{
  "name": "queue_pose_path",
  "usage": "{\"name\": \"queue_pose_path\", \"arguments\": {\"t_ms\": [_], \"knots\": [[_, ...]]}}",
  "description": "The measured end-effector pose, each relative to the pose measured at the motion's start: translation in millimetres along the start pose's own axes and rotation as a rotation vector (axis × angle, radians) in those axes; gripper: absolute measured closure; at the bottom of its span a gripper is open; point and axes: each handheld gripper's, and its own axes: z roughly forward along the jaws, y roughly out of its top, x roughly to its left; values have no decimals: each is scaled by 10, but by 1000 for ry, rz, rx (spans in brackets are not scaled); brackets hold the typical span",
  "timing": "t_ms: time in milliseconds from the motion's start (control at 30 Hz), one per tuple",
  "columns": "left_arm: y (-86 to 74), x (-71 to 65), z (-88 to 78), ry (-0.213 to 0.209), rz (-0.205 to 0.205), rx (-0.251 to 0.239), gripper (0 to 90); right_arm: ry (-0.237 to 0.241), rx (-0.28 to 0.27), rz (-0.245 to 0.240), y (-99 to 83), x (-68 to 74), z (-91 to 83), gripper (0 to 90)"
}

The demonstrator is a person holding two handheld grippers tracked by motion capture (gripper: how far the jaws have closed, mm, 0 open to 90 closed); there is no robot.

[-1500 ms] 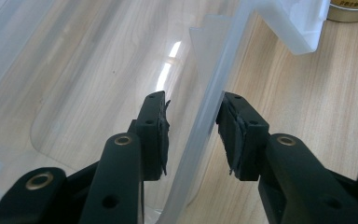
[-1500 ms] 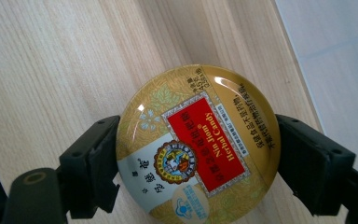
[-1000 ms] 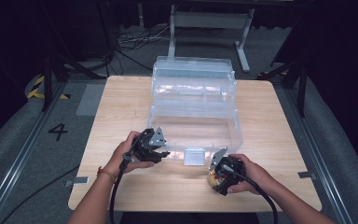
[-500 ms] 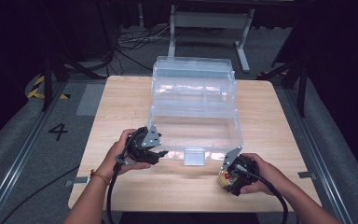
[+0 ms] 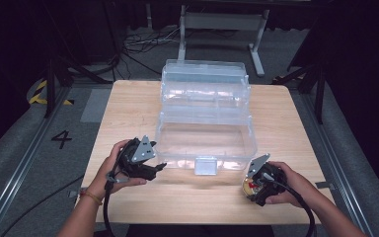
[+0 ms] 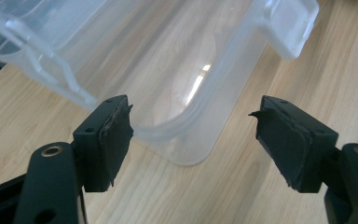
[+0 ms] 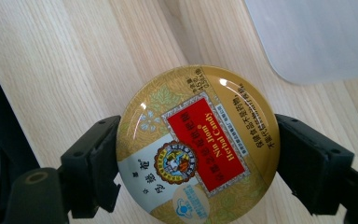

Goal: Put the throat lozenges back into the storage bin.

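A round gold tin (image 7: pixel 197 147) with a red label reading "Nin Jiom Herbal Candy" sits lower right, clamped in the right gripper (image 7: pixel 197 161). The left gripper (image 6: pixel 193 135) has just been opening, its jaws empty beside the clear box (image 5: pixel 205 131).

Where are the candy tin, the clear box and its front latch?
candy tin (image 7: pixel 198 147): right gripper view, on the red label of its lid.
clear box (image 5: pixel 173 144): high view, on its left front wall.
front latch (image 5: pixel 206 165): high view, on the middle of the tab.

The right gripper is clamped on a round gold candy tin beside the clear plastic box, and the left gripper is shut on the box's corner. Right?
Not quite: the left gripper is open, its jaws apart around the clear plastic box's corner, as the left gripper view shows. The right gripper does clamp the round gold candy tin.
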Motion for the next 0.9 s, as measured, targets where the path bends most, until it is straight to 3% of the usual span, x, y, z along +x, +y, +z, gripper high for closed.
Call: {"name": "queue_pose_path", "arguments": {"t_ms": [267, 400, 467, 500, 767, 900], "knots": [[-322, 7, -11, -16, -61, 25, 252, -12, 18, 21, -128, -64, -49, 203], [-509, 33, 109, -63, -111, 53, 248, -11, 28, 23, -193, -91, -65, 203], [-607, 32, 203, -136, -114, 75, 248, -17, 35, 33, -243, -128, -82, 203], [-634, 25, 232, -142, -118, 82, 240, -15, 39, 46, -271, -152, -94, 203], [-840, -13, 431, -141, -163, 135, 207, -45, 39, 100, -401, -354, -192, 203], [-904, 13, 462, -161, -193, 104, 179, -71, 35, 115, -431, -438, -299, 203]]}}
